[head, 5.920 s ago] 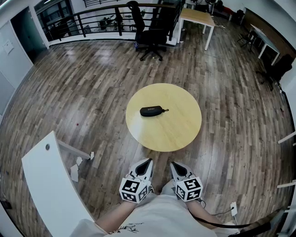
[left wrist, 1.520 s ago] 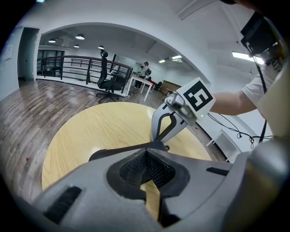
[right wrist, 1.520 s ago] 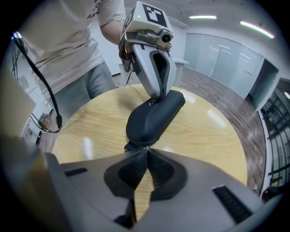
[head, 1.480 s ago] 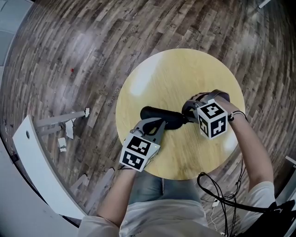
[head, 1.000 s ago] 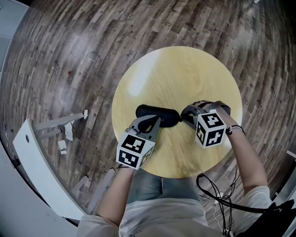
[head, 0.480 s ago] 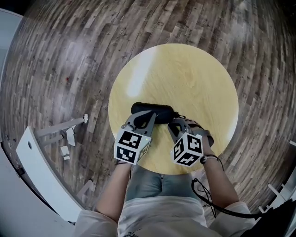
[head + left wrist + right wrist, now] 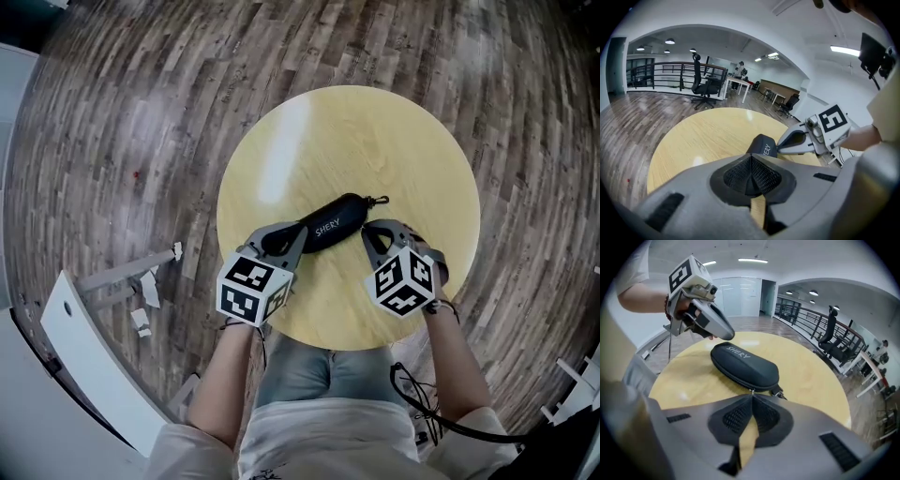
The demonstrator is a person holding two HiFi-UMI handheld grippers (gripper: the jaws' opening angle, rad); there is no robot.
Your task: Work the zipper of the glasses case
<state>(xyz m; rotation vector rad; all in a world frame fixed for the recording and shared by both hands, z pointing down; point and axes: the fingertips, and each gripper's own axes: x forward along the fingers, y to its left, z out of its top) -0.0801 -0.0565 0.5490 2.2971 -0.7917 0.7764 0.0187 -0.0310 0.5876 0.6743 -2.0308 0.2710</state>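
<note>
Black fabric glasses case (image 7: 328, 225) lies diagonally on the round wooden table (image 7: 375, 131), toward the person's side. Left gripper (image 7: 284, 242): jaws closed, tips against the case's left end, apparently steadying it. Right gripper (image 7: 368, 236): jaws closed on what appears to be the small metal zipper pull (image 7: 751, 391) at the near seam. Recommendation: pin the left end and draw the pull along the seam, not upward. Far tabletop is bare; the near rim lies close behind both grippers.
</note>
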